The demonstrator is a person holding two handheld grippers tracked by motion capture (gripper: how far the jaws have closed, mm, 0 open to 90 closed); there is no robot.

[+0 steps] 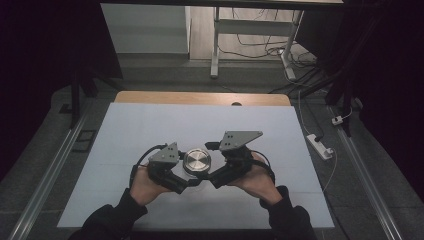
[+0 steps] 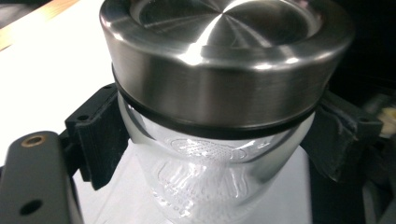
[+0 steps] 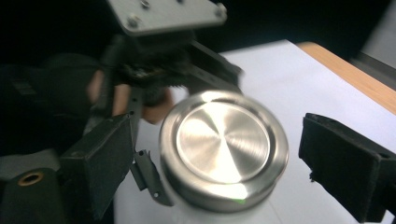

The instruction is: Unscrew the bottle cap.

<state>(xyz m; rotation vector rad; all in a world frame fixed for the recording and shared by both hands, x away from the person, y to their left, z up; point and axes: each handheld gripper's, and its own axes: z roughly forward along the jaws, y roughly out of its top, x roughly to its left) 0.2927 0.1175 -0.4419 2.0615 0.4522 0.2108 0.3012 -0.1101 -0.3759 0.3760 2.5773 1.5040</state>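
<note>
A clear glass jar [image 2: 205, 186] with a brushed steel lid [image 1: 196, 162] stands on the white table [image 1: 150, 125], near the middle front. My left gripper [image 1: 186, 181] comes in from the left. Its black pads [image 2: 100, 135] press on the glass just under the lid [image 2: 224, 60], so it is shut on the jar. My right gripper [image 1: 214, 176] reaches in from the right at lid height. In the right gripper view, my right gripper [image 3: 229, 163] stands open with its jaws either side of the lid [image 3: 223, 147], and a gap shows beside the right pad [image 3: 345, 163].
A wooden strip [image 1: 200, 98] edges the far side of the table. Beyond it stand white desk legs [image 1: 215, 50] and loose cables. A white power strip [image 1: 320, 145] lies on the floor to the right. Bare white surface surrounds the jar.
</note>
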